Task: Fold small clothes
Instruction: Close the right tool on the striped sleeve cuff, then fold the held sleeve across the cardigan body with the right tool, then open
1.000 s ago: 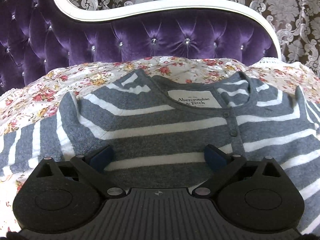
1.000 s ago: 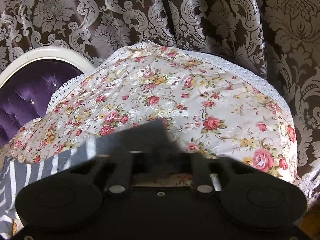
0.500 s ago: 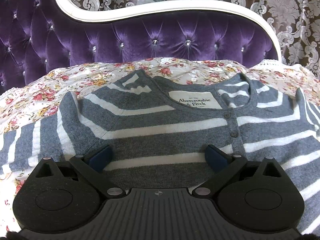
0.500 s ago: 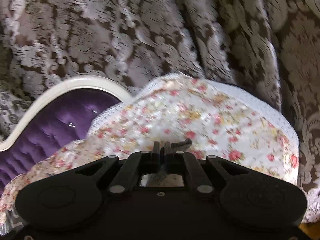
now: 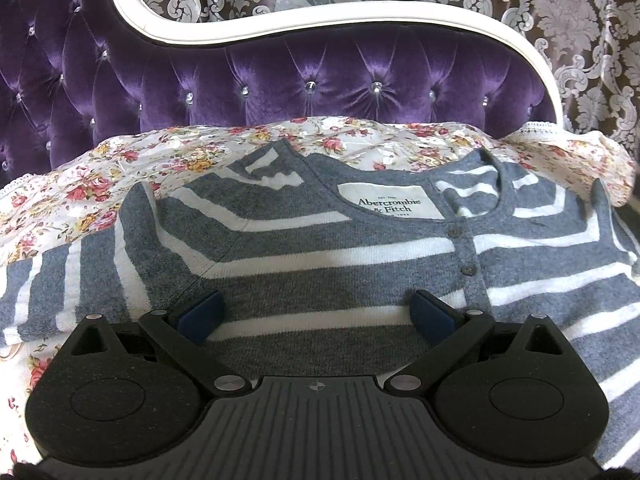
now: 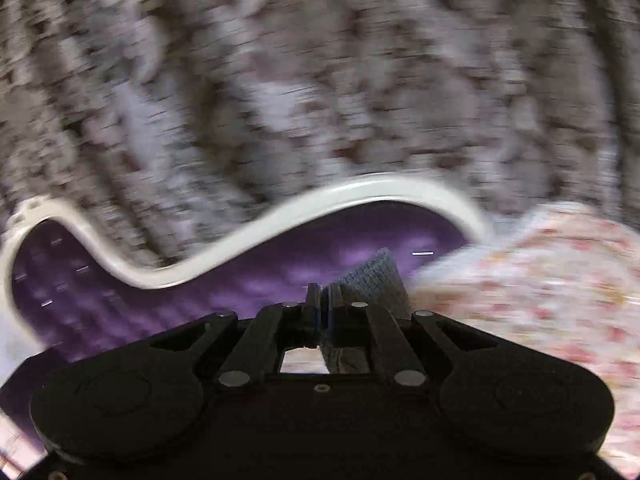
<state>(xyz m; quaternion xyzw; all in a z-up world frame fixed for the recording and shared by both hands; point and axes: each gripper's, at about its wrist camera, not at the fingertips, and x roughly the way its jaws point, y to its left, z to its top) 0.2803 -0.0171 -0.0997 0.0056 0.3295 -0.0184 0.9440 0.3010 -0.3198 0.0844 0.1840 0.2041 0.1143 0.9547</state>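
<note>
Striped sweater (image 5: 320, 248) lies flat on the floral cover (image 5: 80, 184), just beyond the spread-wide left gripper (image 5: 316, 312). Right gripper (image 6: 322, 304) is clenched on a grey knit corner, raised before the purple headboard (image 6: 200, 280).

Left wrist view: sharp, soft even daylight, sheen on the purple headboard (image 5: 320, 76), fisheye bending at the edges. Right wrist view: heavy motion blur across the curtain (image 6: 320, 80).

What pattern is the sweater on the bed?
Grey with white stripes, clearest in the left wrist view.
</note>
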